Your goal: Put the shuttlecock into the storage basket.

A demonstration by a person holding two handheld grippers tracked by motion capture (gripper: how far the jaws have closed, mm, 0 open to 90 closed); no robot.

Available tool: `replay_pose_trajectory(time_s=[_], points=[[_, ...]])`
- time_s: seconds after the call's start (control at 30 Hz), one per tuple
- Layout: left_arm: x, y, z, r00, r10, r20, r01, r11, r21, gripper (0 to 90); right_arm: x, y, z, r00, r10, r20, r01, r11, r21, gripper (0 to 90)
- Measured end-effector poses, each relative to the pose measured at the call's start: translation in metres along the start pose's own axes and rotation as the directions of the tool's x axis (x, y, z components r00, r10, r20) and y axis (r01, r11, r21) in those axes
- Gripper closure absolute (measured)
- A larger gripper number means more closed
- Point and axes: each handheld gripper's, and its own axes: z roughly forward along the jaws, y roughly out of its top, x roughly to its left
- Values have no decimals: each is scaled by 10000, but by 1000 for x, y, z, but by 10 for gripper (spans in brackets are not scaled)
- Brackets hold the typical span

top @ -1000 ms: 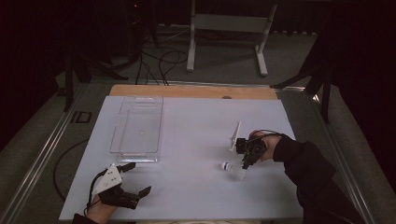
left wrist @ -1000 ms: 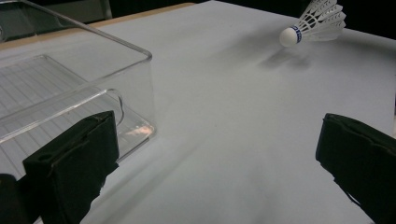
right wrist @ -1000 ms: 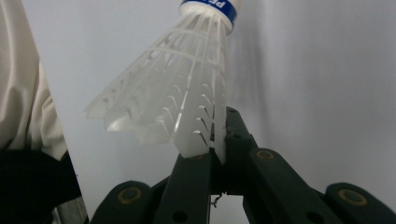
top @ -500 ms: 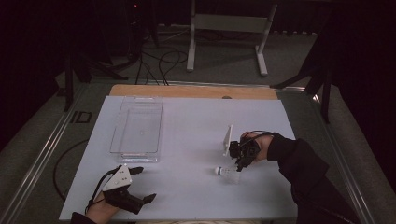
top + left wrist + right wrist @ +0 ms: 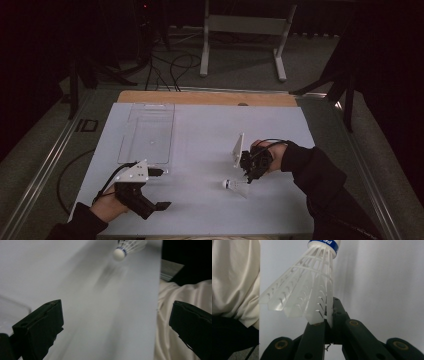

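Right gripper view – right tool (image 5: 327, 323) pinches the shuttlecock (image 5: 307, 290) skirt's edge.

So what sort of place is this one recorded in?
Probably a lab or studio set up for recording, not a home: a white table in a dark room, loose cables on the carpeted floor, a metal stand behind it, and a person working a shuttlecock with handheld grippers.

Black sleeves; black tools (image 5: 248, 175), grey three-cornered plates, trailing cables.
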Motion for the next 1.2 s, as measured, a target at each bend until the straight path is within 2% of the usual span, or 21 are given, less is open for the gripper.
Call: replay_pose_trajectory(time_s=[0.1, 0.17, 0.2, 0.23, 0.3, 0.4, 0.43, 0.47, 0.5, 0.63, 0.77, 0.83, 0.87, 0.9, 0.97, 1.0, 1.13, 1.2], points=[[3, 14, -1, 9992, 234, 330, -240, 9996, 178, 0, 1, 0, -1, 10000, -67, -66, 66, 10000, -21, 900], [3, 23, 0, 9972, 650, 378, -667, 9967, 460, 0, 2, 1, -2, 10000, -7, -55, 7, 10000, -67, 900], [3, 23, 0, 9972, 650, 378, -667, 9967, 460, 0, 2, 1, -2, 10000, -7, -55, 7, 10000, -67, 900], [4, 33, 1, 9933, 937, 669, -977, 9934, 593, 0, 3, 1, -3, 9999, 62, -91, -62, 10000, -1, 900], [4, 41, 3, 9897, 1155, 851, -1217, 9899, 720, 0, 4, 2, -5, 9999, -101, -139, 101, 9999, -52, 900], [7, 51, 8, 9859, 1340, 999, -1441, 9843, 1018, 0, 6, 3, -7, 9999, -85, -113, 85, 10000, -53, 900], [7, 54, 10, 9859, 1326, 1020, -1449, 9816, 1242, 0, 5, 3, -7, 9998, -197, -101, 196, 9997, -112, 900], [7, 56, 13, 9852, 1469, 888, -1588, 9764, 1463, 0, 6, 4, -8, 9998, -124, -133, 123, 9999, -66, 900], [7, 59, 15, 9841, 1518, 923, -1647, 9742, 1541, 0, 7, 4, -8, 9999, -105, -115, 104, 9999, -71, 900], [7, 67, 24, 9807, 1676, 1011, -1829, 9688, 1673, 0, 6, 4, -8, 9995, -284, -132, 283, 9996, -70, 900], [8, 76, 29, 9791, 1750, 1034, -1897, 9694, 1555, 0, 8, 7, -10, 9997, -147, -169, 147, 9999, 3, 900], [9, 80, 31, 9774, 1855, 1010, -1997, 9672, 1571, 0, 7, 7, -10, 9995, -271, -170, 272, 9996, 40, 900], [9, 82, 33, 9759, 1861, 1142, -2029, 9661, 1597, 0, 6, 8, -10, 9994, -279, -181, 279, 9996, 5, 900], [9, 84, 34, 9757, 1928, 1044, -2077, 9651, 1595, 0, 6, 8, -10, 9994, -300, -197, 300, 9995, 1, 900], [10, 88, 37, 9726, 1966, 1238, -2147, 9644, 1547, 1, 6, 9, -11, 9993, -334, -185, 334, 9994, 0, 900], [9, 90, 39, 9723, 2033, 1152, -2194, 9640, 1505, 0, 6, 9, -12, 9994, -290, -202, 290, 9996, 3, 900], [9, 96, 46, 9640, 2267, 1387, -2474, 9562, 1568, 1, 6, 12, -12, 9991, -380, -186, 380, 9993, -16, 900], [9, 97, 48, 9633, 2303, 1381, -2507, 9555, 1557, 1, 7, 13, -13, 9993, -313, -194, 314, 9995, 54, 900]])
